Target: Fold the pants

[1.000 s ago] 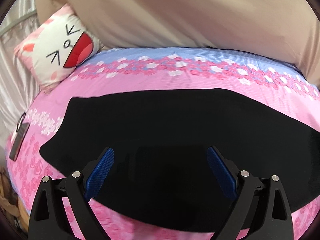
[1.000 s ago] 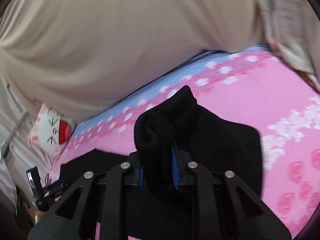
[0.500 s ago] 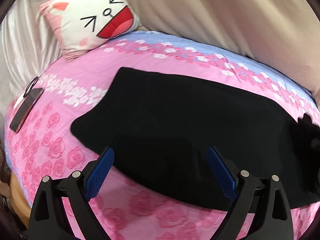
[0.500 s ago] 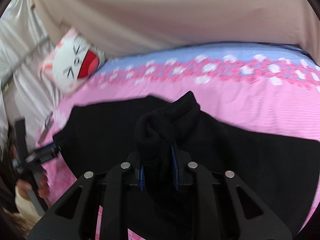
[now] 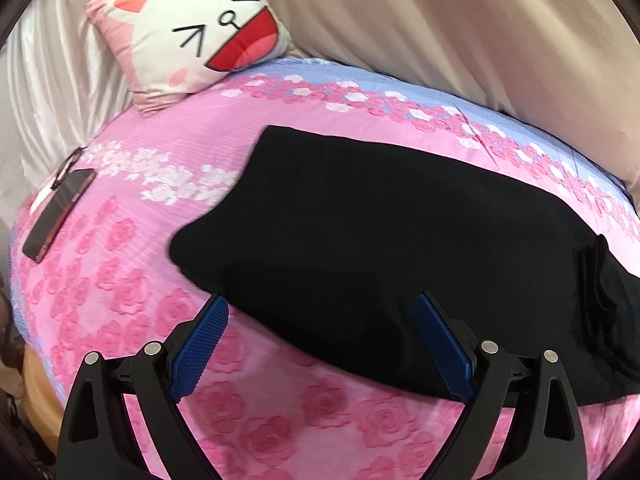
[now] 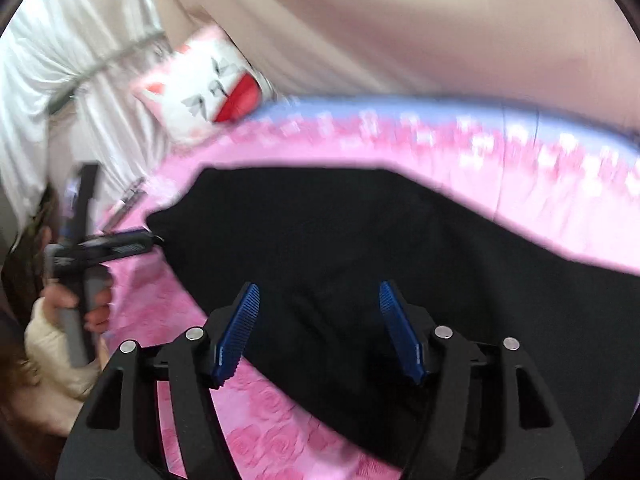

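Observation:
Black pants [image 5: 380, 236] lie flat in a long folded band on the pink floral bed; they also show in the right wrist view [image 6: 360, 240]. A bunched fold of the cloth [image 5: 596, 280] sits at their right end. My left gripper [image 5: 320, 320] is open and empty, just above the near edge of the pants. My right gripper [image 6: 320, 304] is open and empty over the black cloth. The left gripper also shows in the right wrist view [image 6: 116, 244], held in a hand at the bed's left edge.
A cat-face pillow [image 5: 192, 32] leans at the bed's head, also in the right wrist view [image 6: 200, 88]. A dark phone [image 5: 58, 212] lies on the sheet at the left. Beige curtain [image 5: 460, 28] and white drapes [image 6: 60, 80] bound the bed.
My right gripper has opened and let go of the bunched pants end, which now lies on the pants. My left gripper has drawn back toward the pants' near edge, still open.

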The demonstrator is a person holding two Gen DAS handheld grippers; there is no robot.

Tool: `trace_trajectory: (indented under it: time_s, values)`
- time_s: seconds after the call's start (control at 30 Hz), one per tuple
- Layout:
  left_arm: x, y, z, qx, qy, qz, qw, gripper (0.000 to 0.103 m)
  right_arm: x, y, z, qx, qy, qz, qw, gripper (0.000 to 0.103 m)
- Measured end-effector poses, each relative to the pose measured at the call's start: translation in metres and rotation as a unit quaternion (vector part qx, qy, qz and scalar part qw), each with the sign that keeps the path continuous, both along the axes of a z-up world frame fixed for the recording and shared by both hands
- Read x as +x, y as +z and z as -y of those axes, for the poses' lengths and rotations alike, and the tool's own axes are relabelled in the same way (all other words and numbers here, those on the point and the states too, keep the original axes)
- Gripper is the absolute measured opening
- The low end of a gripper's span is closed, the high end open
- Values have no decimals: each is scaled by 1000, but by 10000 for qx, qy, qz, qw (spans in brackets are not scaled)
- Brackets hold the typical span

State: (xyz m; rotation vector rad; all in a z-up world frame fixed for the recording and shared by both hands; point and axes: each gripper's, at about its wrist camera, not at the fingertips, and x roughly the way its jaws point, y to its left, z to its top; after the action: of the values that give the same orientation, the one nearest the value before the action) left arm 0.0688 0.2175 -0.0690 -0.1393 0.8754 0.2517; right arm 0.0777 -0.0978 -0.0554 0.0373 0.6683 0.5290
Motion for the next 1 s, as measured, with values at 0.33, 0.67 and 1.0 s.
trace_trajectory:
  time_s: [0.33, 0.67, 1.0]
  values:
    - [0, -2, -11, -178, 202, -107, 9996, 92, 84, -52, 0, -289, -784, -956, 9919, 21]
    - [-1, -8, -24, -154, 381, -230, 9989, 92, 92, -45, -37, -623, -621, -719, 9935, 22]
    - [-2, -9, -23, 117, 419, -300, 9986, 92, 70, -36, -29, -197, -841, -707, 9937, 22]
